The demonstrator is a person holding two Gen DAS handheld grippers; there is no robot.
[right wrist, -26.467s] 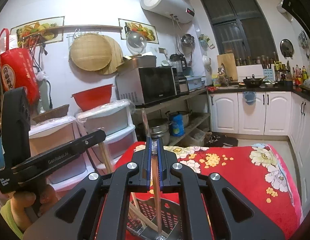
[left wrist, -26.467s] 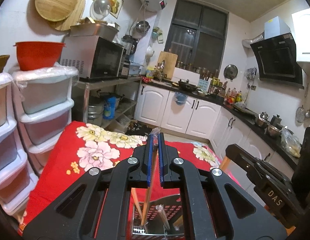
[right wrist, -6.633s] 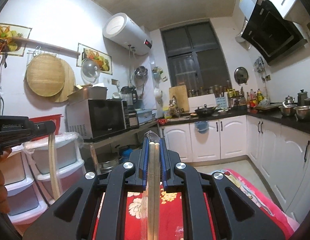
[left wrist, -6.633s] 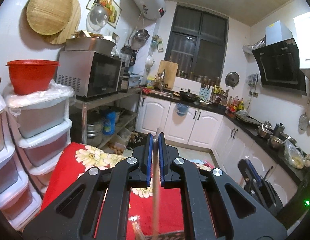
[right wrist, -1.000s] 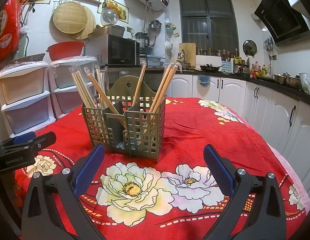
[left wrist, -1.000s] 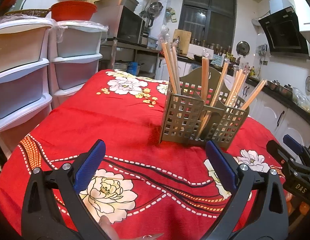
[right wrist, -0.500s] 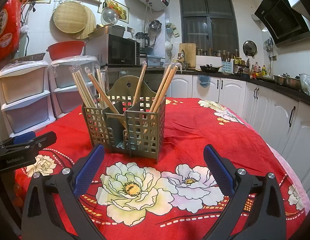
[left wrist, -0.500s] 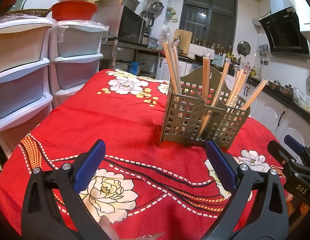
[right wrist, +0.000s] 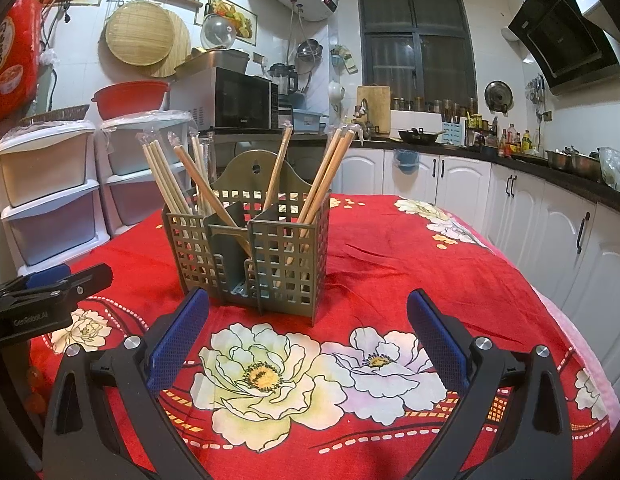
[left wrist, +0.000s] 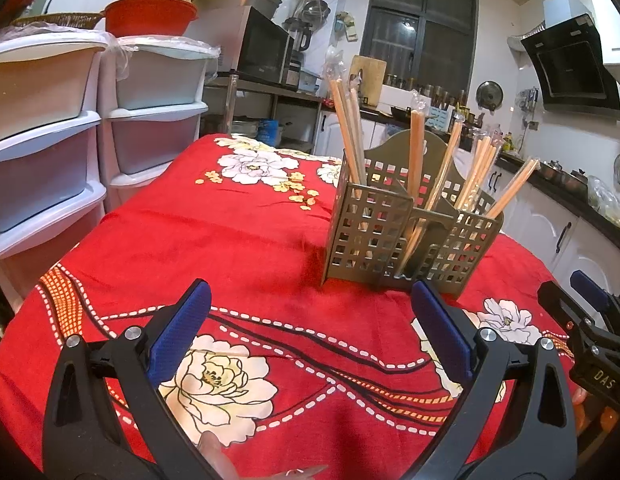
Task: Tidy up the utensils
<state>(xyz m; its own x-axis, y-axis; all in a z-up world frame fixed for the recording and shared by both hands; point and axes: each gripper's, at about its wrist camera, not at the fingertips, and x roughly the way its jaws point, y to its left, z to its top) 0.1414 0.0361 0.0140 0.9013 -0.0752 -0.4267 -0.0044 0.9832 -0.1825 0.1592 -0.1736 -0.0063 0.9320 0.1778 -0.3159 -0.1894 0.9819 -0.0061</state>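
**Q:** What does the camera on your left wrist show?

**A:** My left hand-held gripper point(left wrist: 310, 336) fills the bottom edge, its two black arms spread wide, the blue-padded fingers point(left wrist: 182, 332) holding nothing. It hovers low over a tabletop covered by a red cloth printed with large white flowers point(left wrist: 238, 240). Ahead and slightly right stands an olive-green plastic utensil caddy with lattice walls point(left wrist: 406, 236), resting on the cloth. Pale wooden chopsticks in clear sleeves point(left wrist: 416, 148) stand in its compartments, some upright, some leaning outward to the right. My right hand-held gripper point(left wrist: 590, 320) pokes in at the right edge, near the caddy but not touching it. White plastic drawer towers point(left wrist: 86, 128) stand left of the tabletop, with a red basin point(left wrist: 150, 16) on top.

**Q:** And the right wrist camera?

**A:** My right hand-held gripper point(right wrist: 308, 332) is also spread wide and empty, blue pads point(right wrist: 438, 336) facing each other above the flowered cloth point(right wrist: 410, 252). The same green caddy point(right wrist: 250, 252) sits just beyond the fingertips, a little left of centre. The chopsticks point(right wrist: 170, 184) fan out: a cluster leaning left, one crossing diagonally through the middle section, others angled right. My left hand-held gripper point(right wrist: 50, 284) enters from the left edge, apart from the caddy. Behind are a microwave point(right wrist: 238, 100) on a shelf and white kitchen cabinets point(right wrist: 462, 176).
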